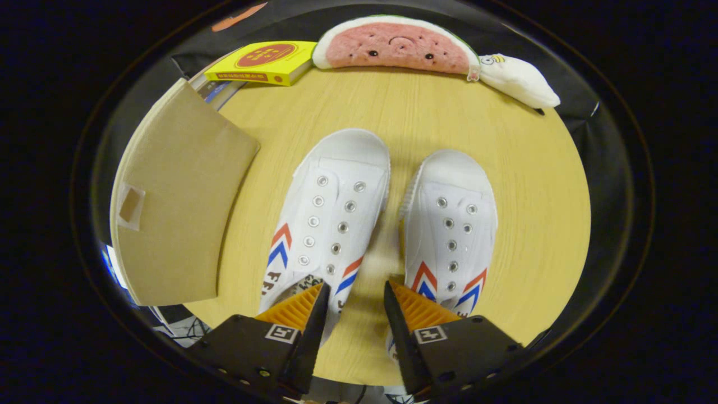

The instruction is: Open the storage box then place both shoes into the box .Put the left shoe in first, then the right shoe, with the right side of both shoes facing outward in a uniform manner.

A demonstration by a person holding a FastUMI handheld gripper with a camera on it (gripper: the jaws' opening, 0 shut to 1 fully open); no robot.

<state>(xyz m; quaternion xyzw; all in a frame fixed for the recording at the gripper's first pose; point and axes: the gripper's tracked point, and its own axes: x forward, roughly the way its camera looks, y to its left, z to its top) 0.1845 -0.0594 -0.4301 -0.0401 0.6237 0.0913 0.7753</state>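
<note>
A: Which step, going by the gripper view?

B: The first, I'd judge. The storage box (179, 207) beside the left shoe (328, 216) looks shut. The gripper (356, 300) hangs open and empty above both heels.

A: So next?

B: Lift that lid. Count: two shoes with the right shoe (451, 224), one box, one book (263, 62), two plush toys.

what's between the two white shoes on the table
Bare wooden table between the left shoe and right shoe in the gripper view; the open jaws hang over that gap.
</note>
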